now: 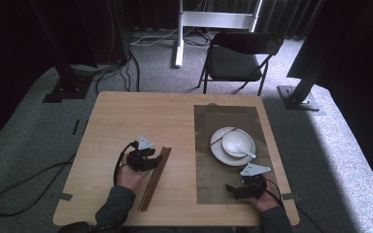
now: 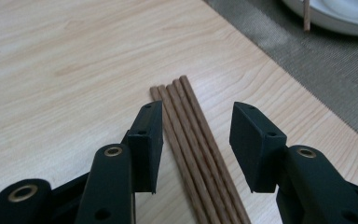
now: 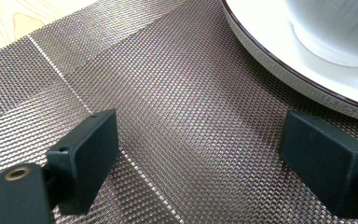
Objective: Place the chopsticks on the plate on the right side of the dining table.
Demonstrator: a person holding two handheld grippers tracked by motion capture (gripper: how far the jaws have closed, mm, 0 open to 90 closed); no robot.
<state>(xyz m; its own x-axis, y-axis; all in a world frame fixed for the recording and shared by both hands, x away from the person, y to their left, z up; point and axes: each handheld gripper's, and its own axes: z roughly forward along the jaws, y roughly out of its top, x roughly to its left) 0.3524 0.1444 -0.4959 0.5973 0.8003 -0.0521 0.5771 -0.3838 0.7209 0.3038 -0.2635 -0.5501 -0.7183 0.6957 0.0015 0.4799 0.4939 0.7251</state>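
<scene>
We see the bundle of brown wooden chopsticks (image 2: 189,140) lying flat on the light wooden table (image 2: 51,70), between the parted jaws of the left gripper (image 2: 196,140); the left pad is just beside them, not pressing. The right gripper (image 3: 198,161) stands wide apart over the grey woven placemat (image 3: 168,93), near the white round plate (image 3: 279,60).
</scene>
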